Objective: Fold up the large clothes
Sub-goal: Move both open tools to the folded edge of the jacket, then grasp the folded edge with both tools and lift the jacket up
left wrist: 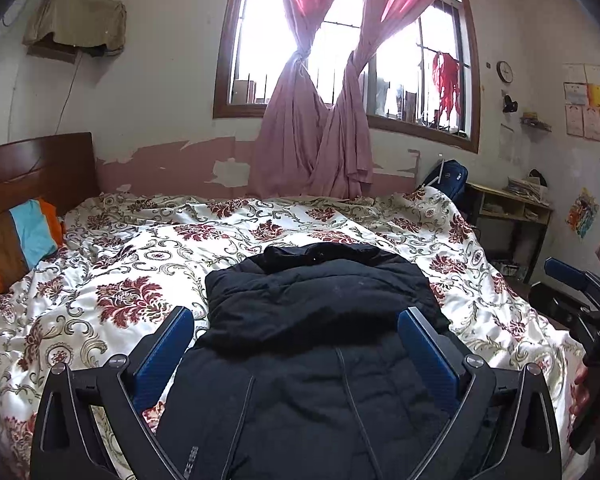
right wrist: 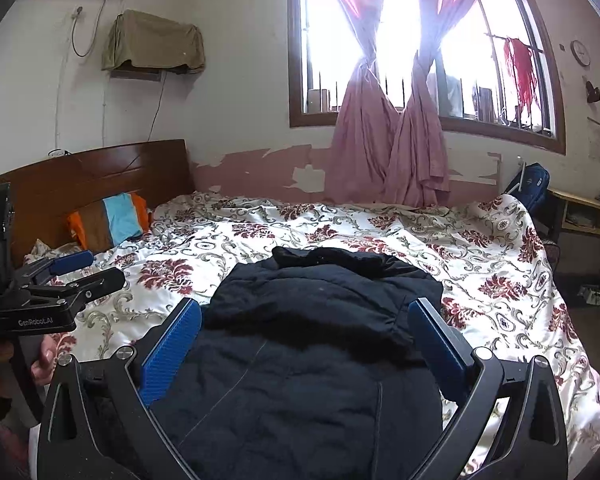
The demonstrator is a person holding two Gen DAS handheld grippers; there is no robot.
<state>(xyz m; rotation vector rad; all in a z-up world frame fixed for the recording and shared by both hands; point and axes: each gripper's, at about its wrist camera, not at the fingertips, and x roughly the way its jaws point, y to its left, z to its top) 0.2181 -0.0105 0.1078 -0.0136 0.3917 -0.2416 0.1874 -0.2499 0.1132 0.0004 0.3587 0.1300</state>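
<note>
A wide bed point(left wrist: 100, 264) fills the room, spread with a glossy white quilt point(left wrist: 340, 224) printed in dark red flower heads and grey-green scrolls; the fabric is lightly rumpled. At the head stands one dark brown wooden headboard point(left wrist: 36, 168), and against it leans one striped pillow point(left wrist: 24, 236) in orange, brown and sky blue. The wall behind is white plaster with a peeling pink band along its foot. One arched, brown-framed window point(left wrist: 340, 40) with bars lets in bright daylight, and two pink curtains point(left wrist: 312, 120) hang from it, each knotted at mid-height. A khaki cloth covers one box on a wall shelf point(left wrist: 76, 16). A round wall clock point(left wrist: 504, 71) hangs to the right of the window, and a pale wooden shelf unit point(left wrist: 512, 216) stands beyond the foot of the bed.

One large black quilted padded jacket point(left wrist: 320, 320) lies flat on the quilt near the front edge of the bed, its upper part folded over into a thicker layer and its collar towards the window. Thin stitch lines cross its matt surface.

The left tool point(left wrist: 296, 328) hovers over the jacket with its two blue ribbed pads spread wide, holding nothing. The right tool point(right wrist: 304, 320) hangs likewise, its two blue pads wide apart and empty.
</note>
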